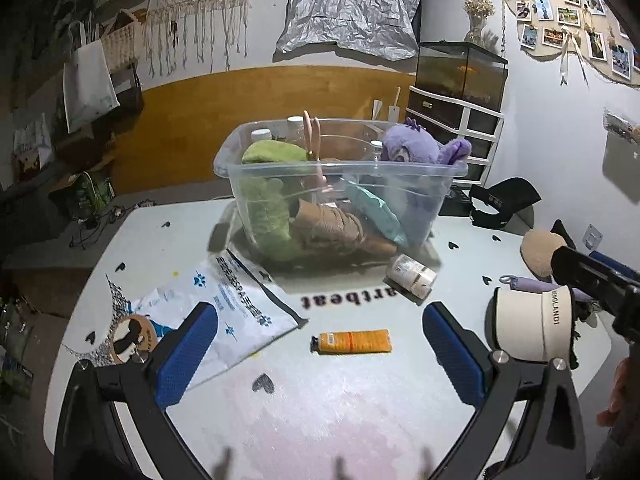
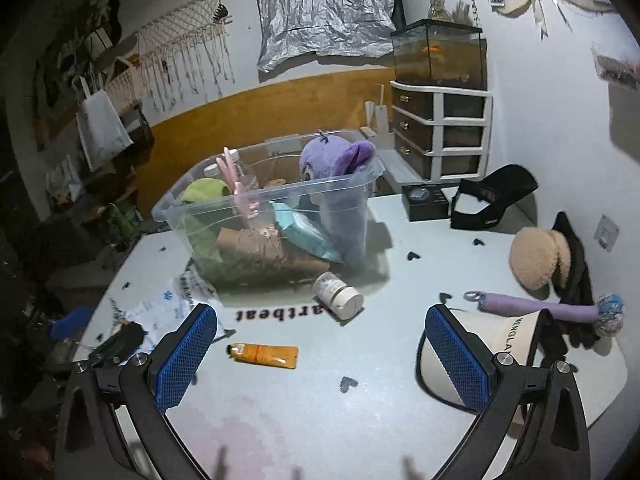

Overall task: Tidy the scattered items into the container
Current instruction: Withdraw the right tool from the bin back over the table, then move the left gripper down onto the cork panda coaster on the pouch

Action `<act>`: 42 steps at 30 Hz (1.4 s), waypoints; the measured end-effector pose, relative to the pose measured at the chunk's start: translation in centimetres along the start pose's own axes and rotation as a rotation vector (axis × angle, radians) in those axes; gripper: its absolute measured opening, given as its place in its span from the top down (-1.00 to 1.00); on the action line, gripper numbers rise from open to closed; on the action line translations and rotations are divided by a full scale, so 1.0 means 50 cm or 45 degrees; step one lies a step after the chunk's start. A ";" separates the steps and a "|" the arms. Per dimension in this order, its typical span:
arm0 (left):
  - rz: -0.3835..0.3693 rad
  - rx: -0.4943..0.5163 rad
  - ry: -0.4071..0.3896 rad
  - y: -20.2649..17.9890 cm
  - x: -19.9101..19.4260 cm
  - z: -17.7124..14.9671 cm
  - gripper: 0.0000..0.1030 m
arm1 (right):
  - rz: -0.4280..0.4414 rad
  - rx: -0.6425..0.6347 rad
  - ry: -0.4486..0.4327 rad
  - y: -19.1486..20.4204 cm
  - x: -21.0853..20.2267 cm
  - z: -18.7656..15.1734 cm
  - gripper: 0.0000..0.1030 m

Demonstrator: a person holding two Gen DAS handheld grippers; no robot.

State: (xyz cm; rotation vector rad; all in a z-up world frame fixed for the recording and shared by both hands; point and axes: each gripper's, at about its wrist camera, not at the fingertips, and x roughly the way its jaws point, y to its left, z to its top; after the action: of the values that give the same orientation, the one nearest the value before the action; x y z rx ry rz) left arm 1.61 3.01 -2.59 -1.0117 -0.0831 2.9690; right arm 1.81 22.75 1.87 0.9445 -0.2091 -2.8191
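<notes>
**Table inventory: bin part-filled, both tongs empty**

Clear plastic bin, mid-table: purple plush, green plush, teal pack, brown roll. Outside it: orange tube flat in front, white bottle on its side just beside the bin. Left gripper and right gripper both spread wide, holding nothing. Right view alone shows the black box; the printed bag is plain only in the left view. White visor is part-hidden by a finger (lettering cut off).
</notes>
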 end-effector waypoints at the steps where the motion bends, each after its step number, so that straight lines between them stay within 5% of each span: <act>1: -0.014 -0.015 0.008 0.001 0.000 -0.001 -0.99 | 0.021 0.007 0.003 -0.004 -0.001 -0.001 -1.00; 8: -0.028 -0.046 0.055 -0.030 0.007 -0.010 -0.99 | 0.147 0.045 0.039 -0.041 -0.012 -0.006 -1.00; 13: -0.130 0.013 0.096 -0.090 0.021 -0.014 -0.99 | 0.185 0.036 0.120 -0.065 -0.012 -0.013 -1.00; 22: -0.271 0.111 0.181 -0.157 0.038 -0.038 -0.99 | 0.069 0.188 0.260 -0.138 0.015 -0.043 -1.00; 28: -0.179 0.003 0.201 -0.077 0.040 -0.049 -0.91 | 0.128 0.267 0.404 -0.124 0.064 -0.060 -0.95; 30: -0.145 -0.045 0.207 -0.037 0.041 -0.051 -0.75 | 0.150 0.237 0.441 -0.094 0.077 -0.063 -0.80; 42: 0.120 -0.123 0.158 0.244 0.082 -0.069 -0.75 | 0.161 0.046 0.529 0.091 0.136 -0.062 -0.80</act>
State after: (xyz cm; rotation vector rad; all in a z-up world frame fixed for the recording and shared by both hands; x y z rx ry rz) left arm 0.65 -8.94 -8.47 -1.2420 -0.1856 3.0024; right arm -1.16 16.70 -3.73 1.4383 -0.2544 -2.4444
